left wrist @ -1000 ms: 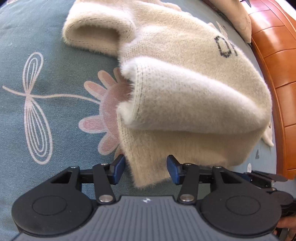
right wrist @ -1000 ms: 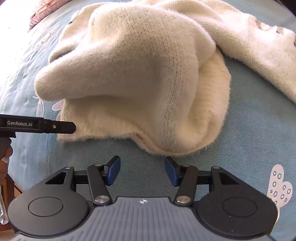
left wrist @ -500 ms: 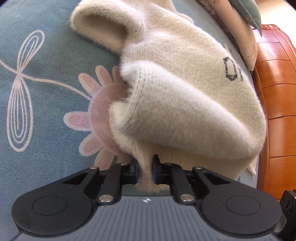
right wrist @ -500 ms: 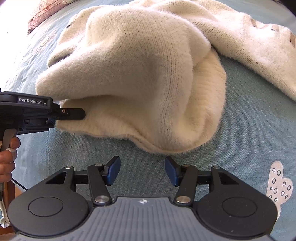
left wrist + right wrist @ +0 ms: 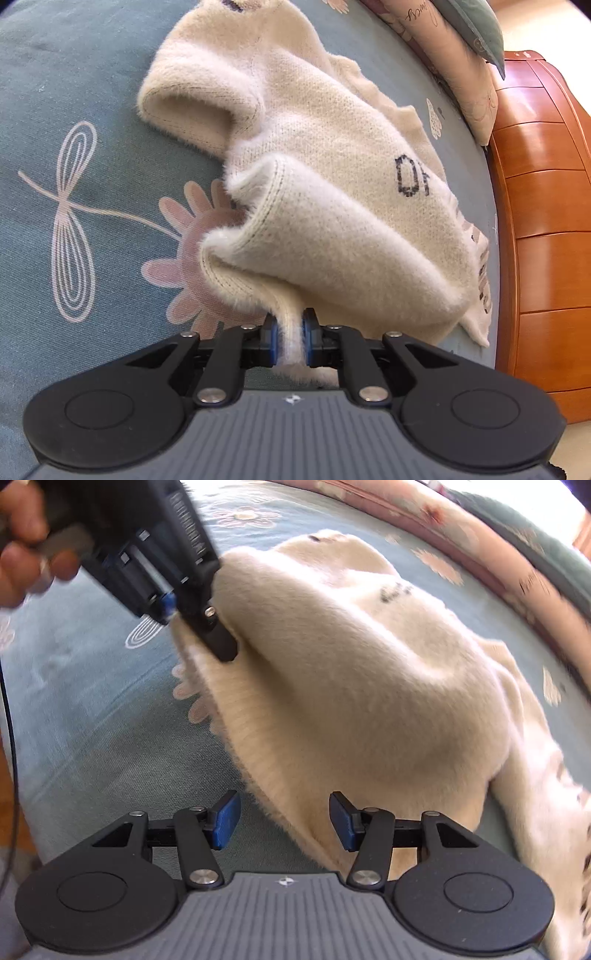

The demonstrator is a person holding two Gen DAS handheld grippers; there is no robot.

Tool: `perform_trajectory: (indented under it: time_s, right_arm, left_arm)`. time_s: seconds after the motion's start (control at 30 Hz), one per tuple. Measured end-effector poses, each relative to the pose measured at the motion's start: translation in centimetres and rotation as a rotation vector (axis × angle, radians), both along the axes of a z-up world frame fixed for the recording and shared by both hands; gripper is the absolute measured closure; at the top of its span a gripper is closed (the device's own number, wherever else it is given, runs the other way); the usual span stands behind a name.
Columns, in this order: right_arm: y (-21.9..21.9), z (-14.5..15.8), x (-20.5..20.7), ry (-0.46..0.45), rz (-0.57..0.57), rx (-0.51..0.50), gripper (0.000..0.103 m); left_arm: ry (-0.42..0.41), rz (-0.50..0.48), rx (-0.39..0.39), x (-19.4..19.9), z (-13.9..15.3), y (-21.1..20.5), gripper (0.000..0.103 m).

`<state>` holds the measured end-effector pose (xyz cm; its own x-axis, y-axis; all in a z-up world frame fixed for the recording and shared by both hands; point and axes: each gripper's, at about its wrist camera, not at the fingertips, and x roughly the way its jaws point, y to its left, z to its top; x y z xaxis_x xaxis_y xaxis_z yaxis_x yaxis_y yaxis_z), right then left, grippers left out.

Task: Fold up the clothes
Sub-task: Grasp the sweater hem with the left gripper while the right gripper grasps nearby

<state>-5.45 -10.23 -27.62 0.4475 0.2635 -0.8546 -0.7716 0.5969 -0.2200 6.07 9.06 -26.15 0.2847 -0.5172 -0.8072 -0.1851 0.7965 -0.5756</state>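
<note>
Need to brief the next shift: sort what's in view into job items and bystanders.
Job:
cream sweater
left tongs, shut on its hem
right tongs, open

Bystanders:
floral bedspread
pillows
wooden bed frame

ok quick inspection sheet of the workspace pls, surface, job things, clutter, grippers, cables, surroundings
surface: teal bedspread printed with flowers and a dragonfly.
job's things: cream fuzzy sweater, crumpled, dark lettering on it, one edge lifted.
clutter: nothing seen.
grippers: left gripper shut on the sweater's edge; right gripper open, the sweater's hem lying between its fingers, not pinched. A hand holds the left one.
cables: thin black cable at the left edge of the right wrist view.
surroundings: pillows and an orange wooden bed frame.
</note>
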Motion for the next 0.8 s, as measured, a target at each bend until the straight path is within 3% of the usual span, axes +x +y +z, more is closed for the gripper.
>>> perform_trajectory:
  time_s: [0.1, 0.13, 0.2, 0.37, 0.47, 0.53, 0.6, 0.63, 0.8]
  right_arm:
    - [1.5, -1.3, -0.5, -0.092, 0.114, -0.072, 0.050]
    - [1.7, -1.2, -0.1, -0.086, 0.103, -0.070, 0.069]
    - [2.0, -1.1, 0.7, -0.072, 0.081, -0.067, 0.095]
    - [1.8, -0.8, 2.5, 0.008, -0.004, -0.012, 0.096]
    - [1.6, -0.3, 2.9, 0.064, -0.023, 0.040, 0.096]
    - [1.5, 0.2, 3.0, 0.089, -0.025, 0.071, 0.096]
    - [1.4, 0.8, 3.1, 0.112, -0.025, 0.101, 0.096]
    - [1.3, 1.1, 3.1, 0.123, -0.025, 0.116, 0.096]
    - [1.0, 2.5, 3.3, 0.179, -0.026, 0.191, 0.096]
  left_arm:
    - [-0.022, -0.047, 0.023, 0.1, 0.5, 0.4, 0.092]
    - [-0.031, -0.069, 0.037, 0.2, 0.7, 0.6, 0.092]
    - [-0.053, -0.140, 0.080, -0.4, 1.2, 1.1, 0.091]
    - [-0.255, -0.499, 0.349, -2.6, 3.4, -2.1, 0.067]
    - [-0.464, -0.816, 0.557, -5.7, 4.1, -5.0, 0.052]
    - [-0.599, -1.008, 0.609, -8.4, 4.5, -6.3, 0.042]
    - [-0.697, -1.129, 0.649, -10.0, 3.9, -7.6, 0.041]
    - [-0.746, -1.187, 0.668, -10.7, 3.6, -8.2, 0.041]
    - [-0.866, -1.223, 0.749, -11.1, 1.6, -9.7, 0.041]
